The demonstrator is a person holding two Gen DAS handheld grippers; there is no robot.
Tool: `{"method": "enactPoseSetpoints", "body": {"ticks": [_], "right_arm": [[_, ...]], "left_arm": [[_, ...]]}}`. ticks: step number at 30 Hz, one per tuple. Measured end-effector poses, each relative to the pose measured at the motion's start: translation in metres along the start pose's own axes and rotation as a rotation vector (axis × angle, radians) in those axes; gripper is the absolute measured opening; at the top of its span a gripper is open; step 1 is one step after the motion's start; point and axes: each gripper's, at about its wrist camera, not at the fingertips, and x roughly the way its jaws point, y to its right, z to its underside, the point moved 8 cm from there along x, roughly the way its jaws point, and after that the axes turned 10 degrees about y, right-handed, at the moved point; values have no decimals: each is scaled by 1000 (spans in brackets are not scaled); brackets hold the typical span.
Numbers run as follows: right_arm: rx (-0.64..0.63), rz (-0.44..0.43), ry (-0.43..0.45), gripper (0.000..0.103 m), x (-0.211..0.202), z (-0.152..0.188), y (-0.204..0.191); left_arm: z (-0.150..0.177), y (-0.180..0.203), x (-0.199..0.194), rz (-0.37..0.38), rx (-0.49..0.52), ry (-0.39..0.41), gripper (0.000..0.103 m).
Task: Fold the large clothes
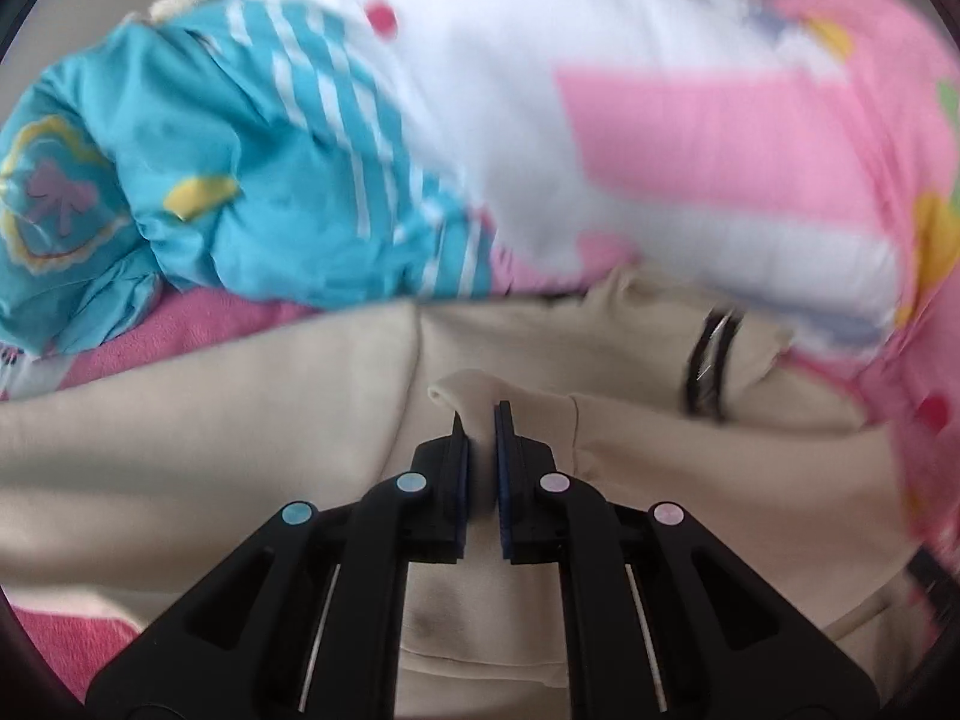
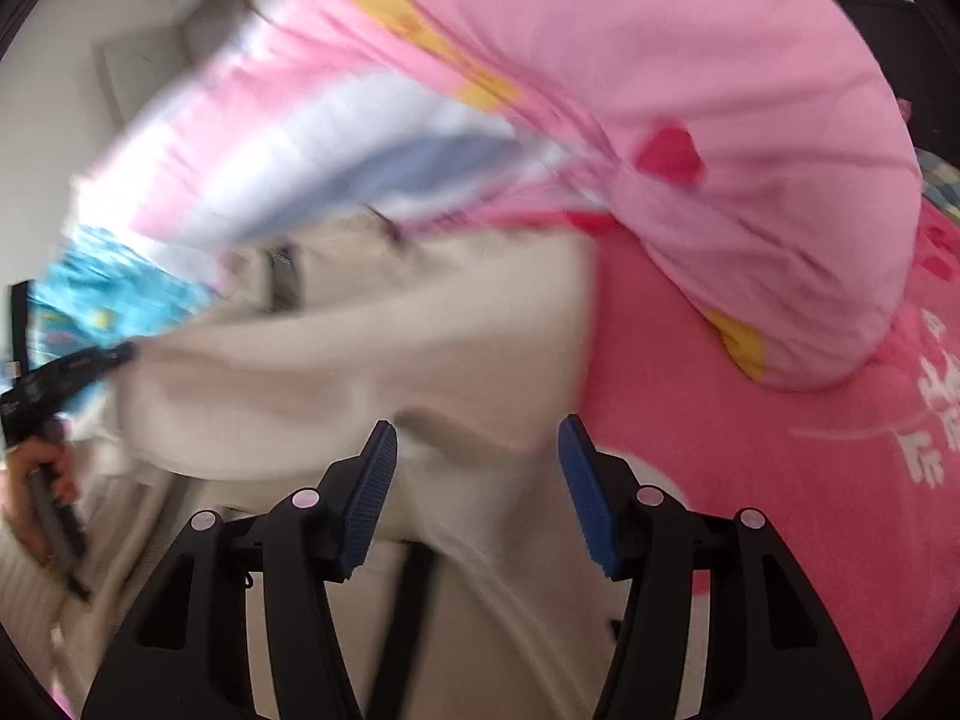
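A large cream garment lies spread over a pink blanket, with a dark collar trim at its upper right. My left gripper is shut on a raised pinch of the cream garment, which sticks up between the blue pads. In the right wrist view the same cream garment fills the middle. My right gripper hangs open just over it, blue pads wide apart, with cloth below them but nothing pinched. At the left edge of that view the left gripper shows, held by a hand.
A bulky quilt in turquoise, white and pink lies heaped behind the garment; it appears again as a pink bulge. The pink blanket with white lettering spreads to the right. A pale wall stands at the back left.
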Motion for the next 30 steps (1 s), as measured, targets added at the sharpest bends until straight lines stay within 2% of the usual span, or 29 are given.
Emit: {"method": "enactPoseSetpoints", "body": {"ticks": [2, 4, 7, 10, 11, 12, 13, 15, 18, 19, 20, 21, 22, 23, 24, 25, 27, 28, 29, 30], "right_arm": [[50, -11, -73, 54, 13, 12, 9], [72, -20, -107, 53, 8, 12, 16], [-113, 65, -134, 53, -5, 13, 12], [-277, 50, -176, 53, -13, 19, 7], [-309, 41, -178, 53, -19, 20, 7], [-349, 28, -167, 53, -28, 16, 7], [-365, 34, -149, 53, -34, 12, 8], [-333, 37, -73, 53, -51, -8, 11], [-55, -113, 92, 53, -61, -45, 10], [-14, -138, 122, 54, -54, -50, 6], [-49, -164, 120, 53, -41, -51, -5], [-199, -100, 39, 53, -15, -36, -14], [-316, 20, -64, 53, 8, -12, -9], [-358, 41, -136, 53, 22, 5, -7], [-344, 13, -160, 53, 29, 13, -3], [-277, -40, -183, 53, 25, 10, 4], [-312, -75, -203, 54, 13, 8, 14], [-326, -65, -205, 62, 11, 8, 19], [-313, -52, -206, 69, 9, 8, 26], [-276, -42, -207, 70, 9, 7, 31]], "left_arm": [[17, -4, 11, -15, 13, -42, 8], [21, -10, 14, -43, 12, -49, 10], [11, -20, 8, -170, 31, -15, 8], [6, -29, 8, -262, 88, -32, 6], [4, -35, 3, -314, 92, -33, 6], [1, -35, -8, -328, 78, 1, 6], [-3, -26, -19, -271, 61, 50, 6], [-6, 7, -29, -119, 96, 77, 6], [21, 86, -27, 283, 128, -89, 7], [33, 105, -27, 382, 108, -156, 9], [43, 116, -27, 436, 73, -210, 11], [52, 118, -24, 452, 22, -257, 12], [59, 110, -20, 445, -60, -283, 11], [60, 101, -17, 460, -118, -292, 3], [62, 83, -11, 447, -201, -313, 2], [63, 67, -8, 420, -272, -320, 2], [60, 21, 1, 364, -454, -294, 3], [58, -3, 3, 305, -510, -270, 3], [56, -13, 4, 286, -525, -255, 3], [52, -21, 3, 261, -526, -241, 3]]}}
